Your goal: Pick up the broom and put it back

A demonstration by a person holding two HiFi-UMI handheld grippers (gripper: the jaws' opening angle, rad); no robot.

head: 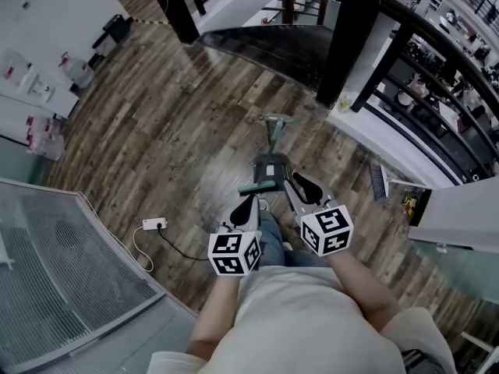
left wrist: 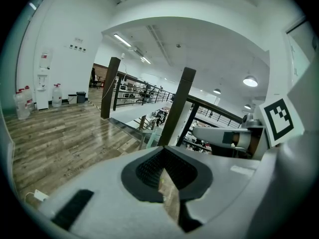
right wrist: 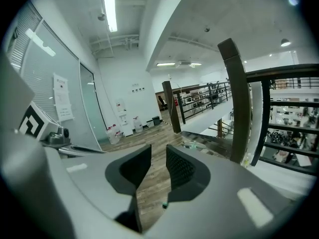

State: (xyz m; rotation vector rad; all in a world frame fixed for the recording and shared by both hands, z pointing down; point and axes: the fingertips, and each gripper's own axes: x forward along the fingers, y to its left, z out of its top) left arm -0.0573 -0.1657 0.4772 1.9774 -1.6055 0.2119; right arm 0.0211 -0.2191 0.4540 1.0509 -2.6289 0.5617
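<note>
Floor: dustpan lies just ahead of the left tool and right tool, between their tips. Broom lies across its near edge, just off the left tool's tip. Stairs well ahead; post ahead-right. Power strip left of left tool, well apart. Brush right of right tool, against the ledge. Jugs far left.

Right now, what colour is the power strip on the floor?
White. The power strip shows best in the head view.
</note>
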